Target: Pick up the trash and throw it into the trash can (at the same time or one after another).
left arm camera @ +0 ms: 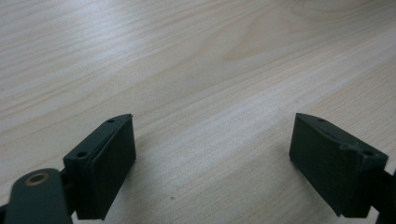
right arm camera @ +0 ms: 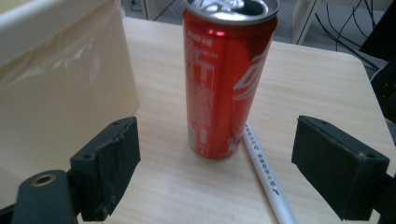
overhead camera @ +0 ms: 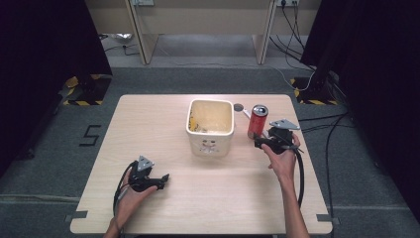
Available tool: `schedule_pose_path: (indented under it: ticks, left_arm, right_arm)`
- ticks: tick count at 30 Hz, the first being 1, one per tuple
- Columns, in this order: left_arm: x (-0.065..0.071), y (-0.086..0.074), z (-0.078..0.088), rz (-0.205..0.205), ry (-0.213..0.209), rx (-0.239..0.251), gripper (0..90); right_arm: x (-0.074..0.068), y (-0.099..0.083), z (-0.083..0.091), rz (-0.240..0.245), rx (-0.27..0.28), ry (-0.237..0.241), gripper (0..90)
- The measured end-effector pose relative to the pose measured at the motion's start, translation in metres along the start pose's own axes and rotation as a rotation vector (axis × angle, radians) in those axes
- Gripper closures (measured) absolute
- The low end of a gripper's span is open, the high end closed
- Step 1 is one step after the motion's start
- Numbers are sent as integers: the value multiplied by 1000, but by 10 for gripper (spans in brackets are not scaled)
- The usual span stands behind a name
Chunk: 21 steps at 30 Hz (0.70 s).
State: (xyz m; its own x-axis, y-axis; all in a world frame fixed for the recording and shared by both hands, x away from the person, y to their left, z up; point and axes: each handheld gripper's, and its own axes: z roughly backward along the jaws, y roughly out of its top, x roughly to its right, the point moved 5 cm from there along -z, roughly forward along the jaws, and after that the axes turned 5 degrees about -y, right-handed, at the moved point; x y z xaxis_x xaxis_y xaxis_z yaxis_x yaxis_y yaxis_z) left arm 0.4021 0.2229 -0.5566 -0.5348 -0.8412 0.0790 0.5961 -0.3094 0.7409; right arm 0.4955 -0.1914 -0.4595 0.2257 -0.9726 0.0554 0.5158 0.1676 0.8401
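On a pale wood-grain table (overhead camera: 208,188) over grey carpet (overhead camera: 54,129), the right gripper (right arm camera: 217,163) gapes before an upright red can (right arm camera: 224,79); the left gripper (left arm camera: 212,163) spreads wide, empty.

High view sits above the near edge of the table (overhead camera: 163,208), looking forward and down, taking in the whole top. Right gripper view looks low and close at the red can (right arm camera: 224,79) beside the cream bin (right arm camera: 56,93), both shared with the high view. Left gripper view faces bare tabletop near the near-left corner, very close.
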Motion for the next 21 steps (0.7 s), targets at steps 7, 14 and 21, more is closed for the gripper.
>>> schedule_pose_path:
  ticks: [7,14,21]
  left_arm:
    - [0,0,0,0,0,0,136]
    - [0,0,0,1,1,0,136]
    - [0,0,0,0,0,0,136]
  right_arm:
    - [3,8,-12,9,2,-10,157]
    - [6,5,-27,-19,5,-8,157]
    - [6,8,-46,-11,0,-8,161]
